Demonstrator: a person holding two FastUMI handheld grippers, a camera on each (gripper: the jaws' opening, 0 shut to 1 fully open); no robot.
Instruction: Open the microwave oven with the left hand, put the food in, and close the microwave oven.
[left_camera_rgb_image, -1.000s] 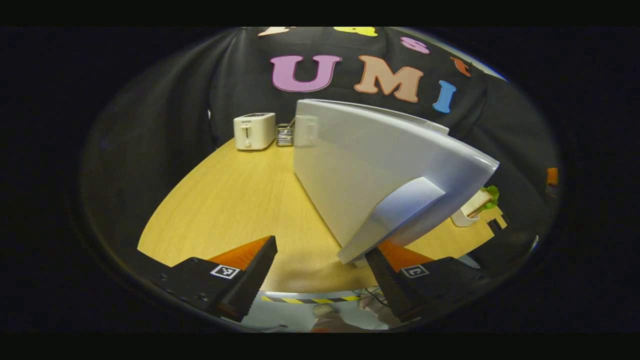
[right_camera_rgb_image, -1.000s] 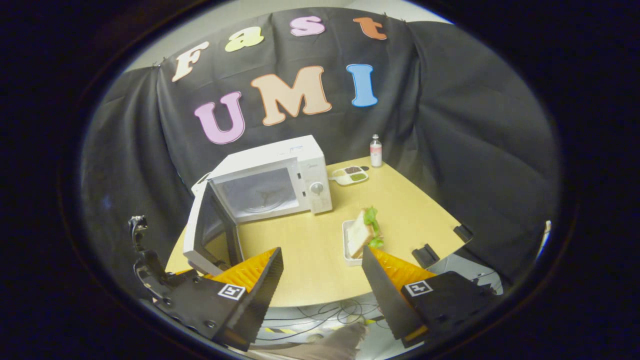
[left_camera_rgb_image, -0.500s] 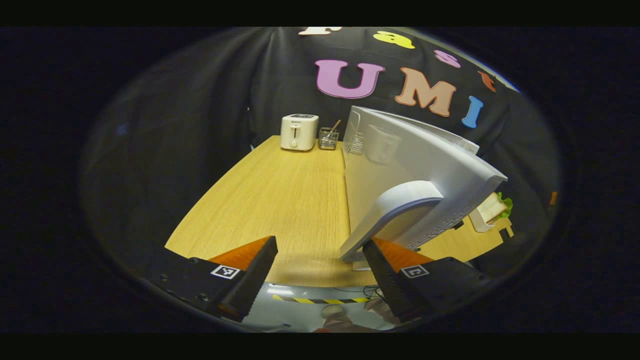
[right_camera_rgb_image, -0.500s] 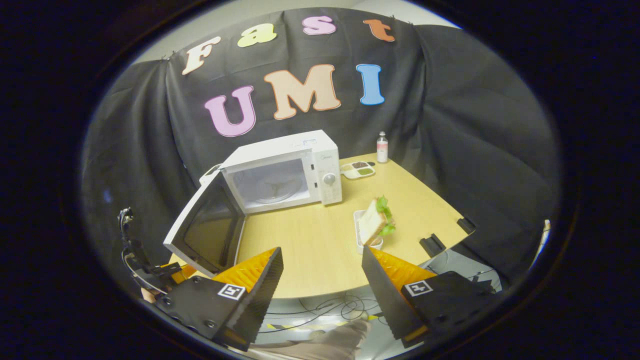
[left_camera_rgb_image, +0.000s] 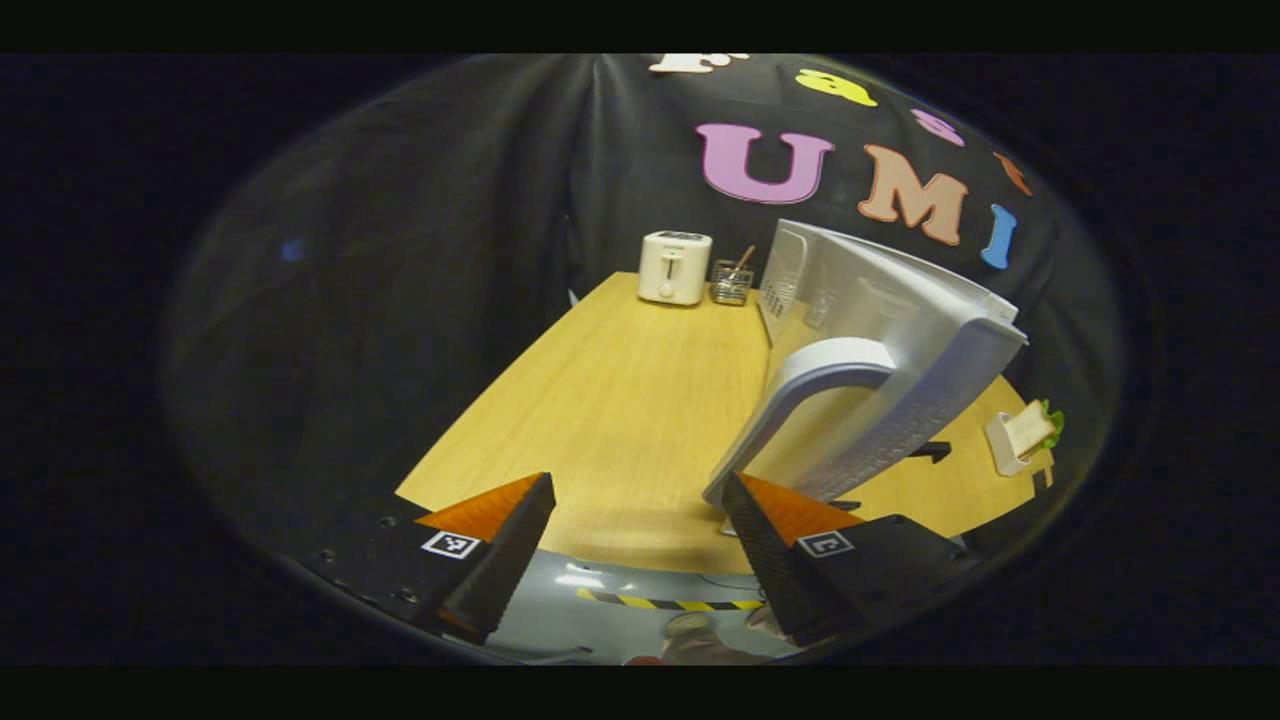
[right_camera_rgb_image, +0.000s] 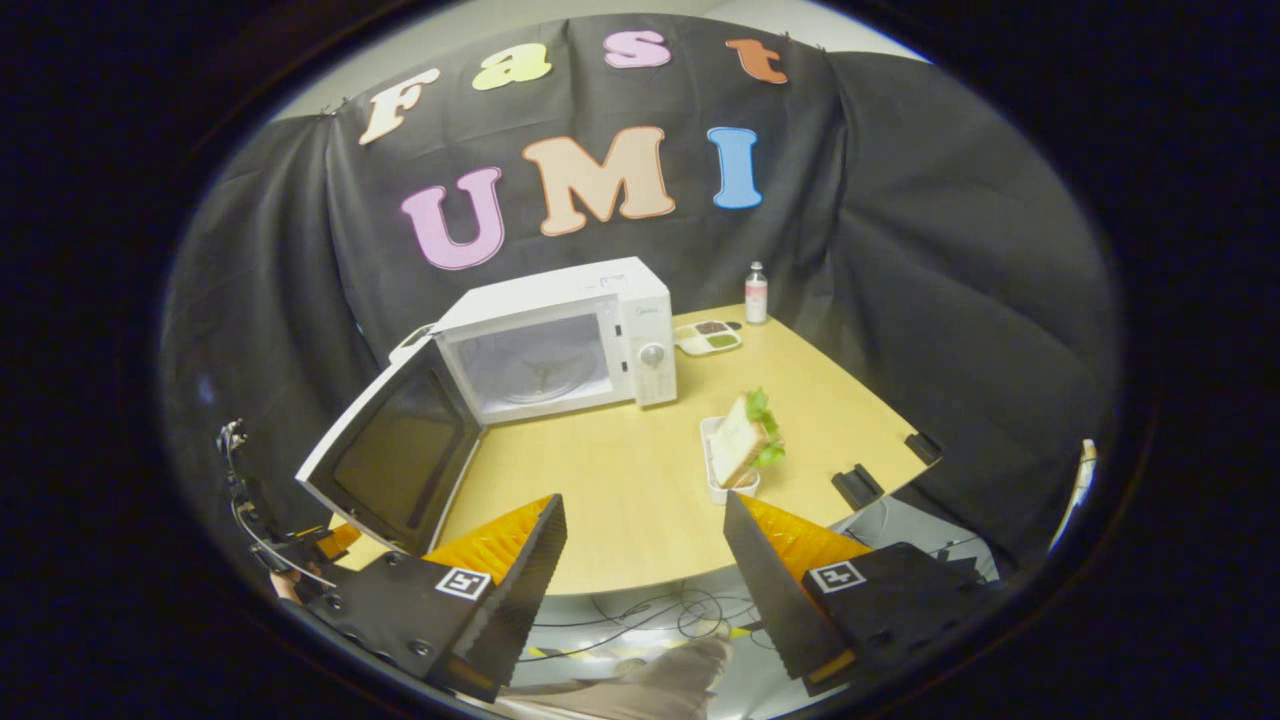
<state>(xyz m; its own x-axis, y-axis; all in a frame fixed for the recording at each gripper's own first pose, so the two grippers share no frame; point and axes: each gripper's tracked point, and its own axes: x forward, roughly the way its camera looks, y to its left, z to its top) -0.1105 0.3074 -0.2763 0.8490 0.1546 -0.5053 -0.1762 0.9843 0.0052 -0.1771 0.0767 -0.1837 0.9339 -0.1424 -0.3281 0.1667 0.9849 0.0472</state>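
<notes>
The microwave oven (right_camera_rgb_image: 560, 335) stands with its door (right_camera_rgb_image: 395, 462) swung wide. The sandwich (right_camera_rgb_image: 745, 450) waits in its tray just right of the oven, not yet loaded. Left gripper (left_camera_rgb_image: 640, 535) gapes beside the door handle (left_camera_rgb_image: 800, 400) — right gripper (right_camera_rgb_image: 645, 560) spread, empty.

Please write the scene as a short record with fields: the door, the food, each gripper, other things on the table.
microwave door: open, swung out to the left of the microwave
cavity: empty, turntable visible
door handle: beside one finger of the left gripper; contact unclear
left gripper: open
right gripper: open, holding nothing, above the table's near edge
food: sandwich in a white tray, on the table
other things: toaster, bottle
</notes>
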